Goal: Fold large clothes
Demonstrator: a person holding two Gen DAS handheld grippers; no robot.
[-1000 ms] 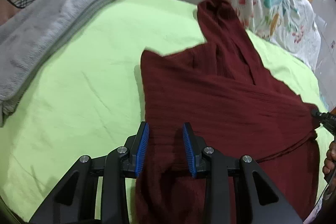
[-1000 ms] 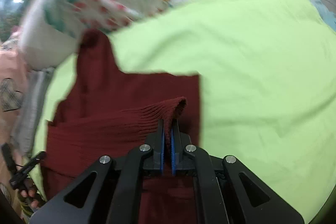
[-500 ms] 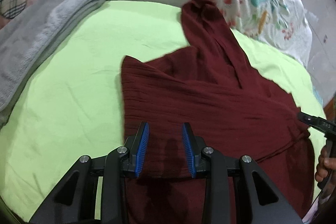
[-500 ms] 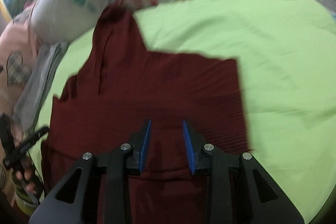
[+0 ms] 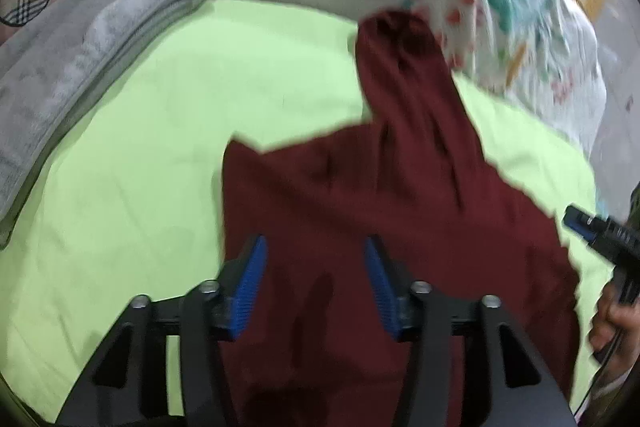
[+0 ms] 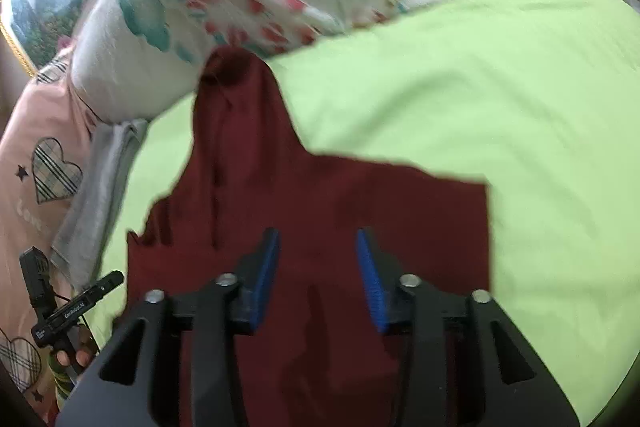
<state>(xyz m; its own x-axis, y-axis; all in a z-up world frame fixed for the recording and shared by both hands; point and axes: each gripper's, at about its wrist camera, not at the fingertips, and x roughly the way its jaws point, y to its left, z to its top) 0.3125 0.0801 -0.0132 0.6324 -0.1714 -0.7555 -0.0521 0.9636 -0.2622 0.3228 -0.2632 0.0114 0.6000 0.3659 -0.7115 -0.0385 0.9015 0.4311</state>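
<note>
Since a second ago the right gripper (image 6: 317, 277) has let go of the ribbed cuff it pinched, and that sleeve now lies flat across the body of the maroon sweater (image 5: 400, 227); both grippers have drawn back toward the near edge, so more cloth shows ahead of them. Bed with lime-green sheet (image 5: 140, 167) carries everything: sweater spread in the middle, its long narrow end reaching far toward the floral quilt (image 5: 500, 7), a folded grey blanket (image 5: 72, 59) well apart at far left, pink pillow with plaid heart (image 6: 48, 171) beyond that. Step in hand, as I read it: sleeves folded in, release just finished, hands resetting. Next move likely calls for a fresh hold on two matching points of an edge, near hem or the far shoulders, so the body can be doubled over evenly; the cloth looks limp and will sag if caught at only one side. Left gripper (image 5: 314, 281): jaws opening, roughly half wide, nothing between the pads, sweater lying below and ahead of them. Right gripper: jaws also opening, about the same gap, empty, hovering over the sweater's near right part, its straight right edge just right of the jaws. Frames are blurred; contact with cloth cannot be told.
</note>
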